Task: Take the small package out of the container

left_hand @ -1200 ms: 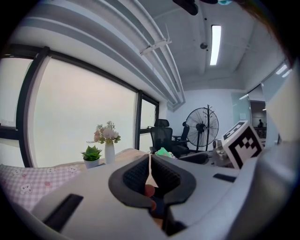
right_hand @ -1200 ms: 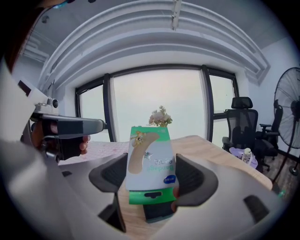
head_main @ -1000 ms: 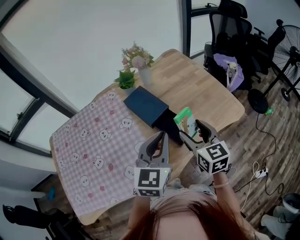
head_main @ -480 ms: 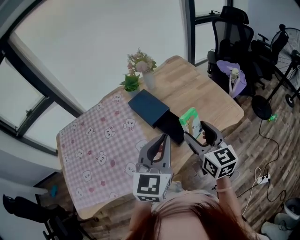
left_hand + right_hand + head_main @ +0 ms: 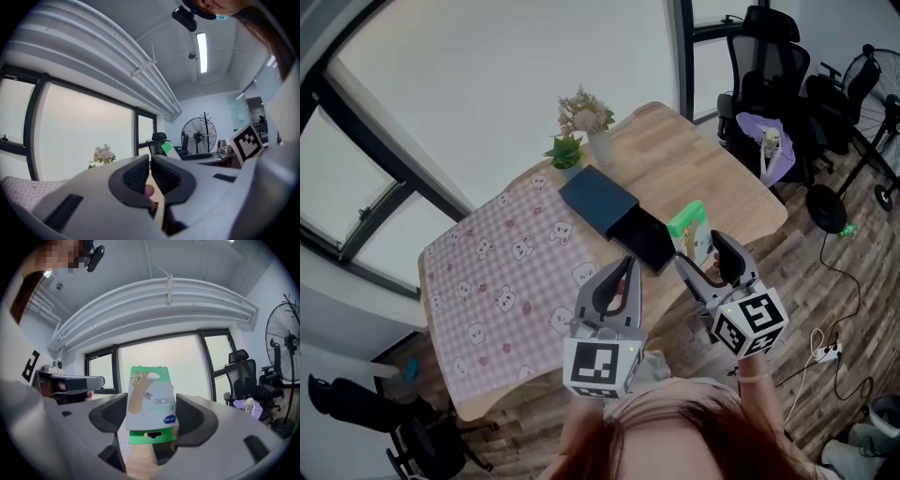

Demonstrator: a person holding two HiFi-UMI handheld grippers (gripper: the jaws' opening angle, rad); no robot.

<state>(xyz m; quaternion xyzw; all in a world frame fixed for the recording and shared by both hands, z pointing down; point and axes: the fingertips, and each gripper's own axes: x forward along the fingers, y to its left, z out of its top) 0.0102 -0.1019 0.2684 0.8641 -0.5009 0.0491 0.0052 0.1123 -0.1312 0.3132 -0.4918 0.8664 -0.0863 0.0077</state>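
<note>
Higher than before, my right gripper (image 5: 152, 420) clamps the small package (image 5: 151, 394); I keep it level, away from the container (image 5: 609, 211), left gripper (image 5: 150, 168) closed.

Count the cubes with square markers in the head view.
2. One cube sits on the left gripper, bottom centre; the other sits on the right gripper, just right of it. None looks hidden.

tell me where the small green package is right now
In the head view the small green package sits right of centre, clamped in the right gripper, just right of the open dark container.
</note>
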